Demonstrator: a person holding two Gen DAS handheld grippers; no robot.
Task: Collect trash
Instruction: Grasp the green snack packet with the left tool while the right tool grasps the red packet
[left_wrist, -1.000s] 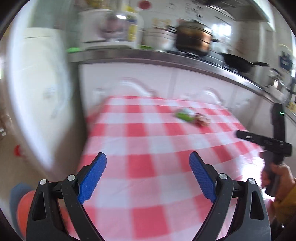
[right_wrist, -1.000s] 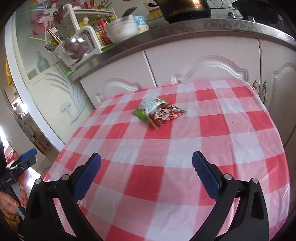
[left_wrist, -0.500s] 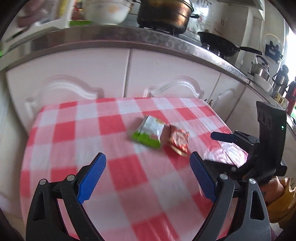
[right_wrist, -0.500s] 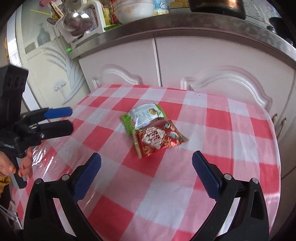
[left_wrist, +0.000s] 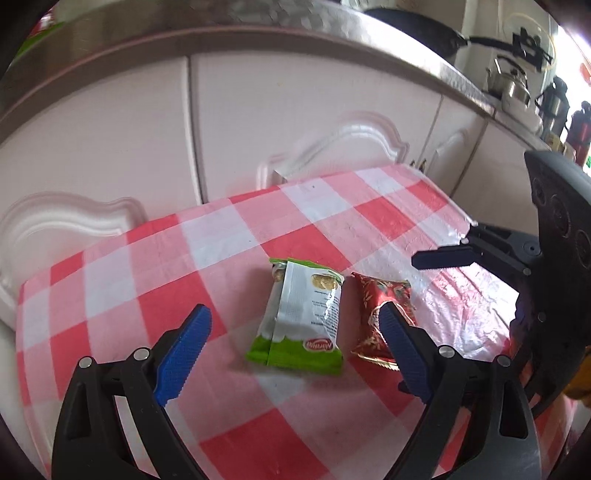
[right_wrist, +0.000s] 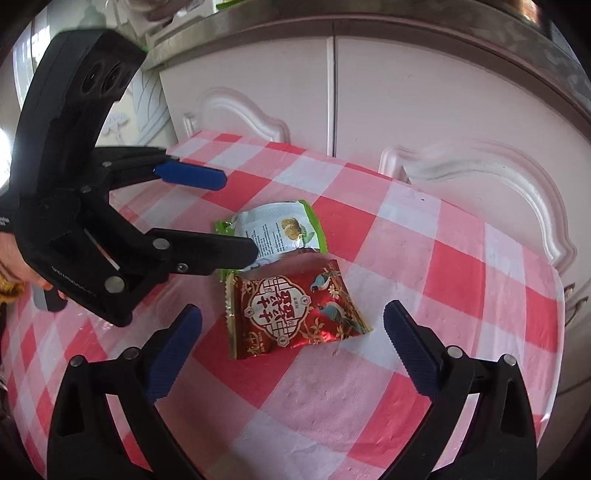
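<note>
The left gripper (left_wrist: 293, 345) stands wide open with nothing pressed between its blue pads; the green packet (left_wrist: 301, 317) lies on the cloth in the gap between the jaws, apart from both. The right gripper (right_wrist: 291, 345) is likewise spread wide and grasps nothing; the red packet (right_wrist: 291, 308) lies flat between its jaws, clear of each pad.

Taking the red packet as landmark: the green packet lies just beside it, the two edges touching or overlapping slightly in the right wrist view, and beyond it toward the cabinets. In that view the left gripper's lower finger (right_wrist: 207, 254) covers part of the green packet's near end, so whether it touches the packet cannot be told. In the left wrist view the right pad (left_wrist: 402, 354) hides one side of the red packet.

Bare checked cloth (right_wrist: 332, 406) lies open all round the red packet. The cloth's far edge runs close along the white cabinets (left_wrist: 295, 122), and its side edge drops off to the right in the right wrist view, leaving little room there.

The counter top (left_wrist: 369, 40) is cut off by the frame; a kettle (left_wrist: 511, 86) at its far end is small and blurred. A hand (right_wrist: 16, 267) on the left gripper's handle shows only in part.
</note>
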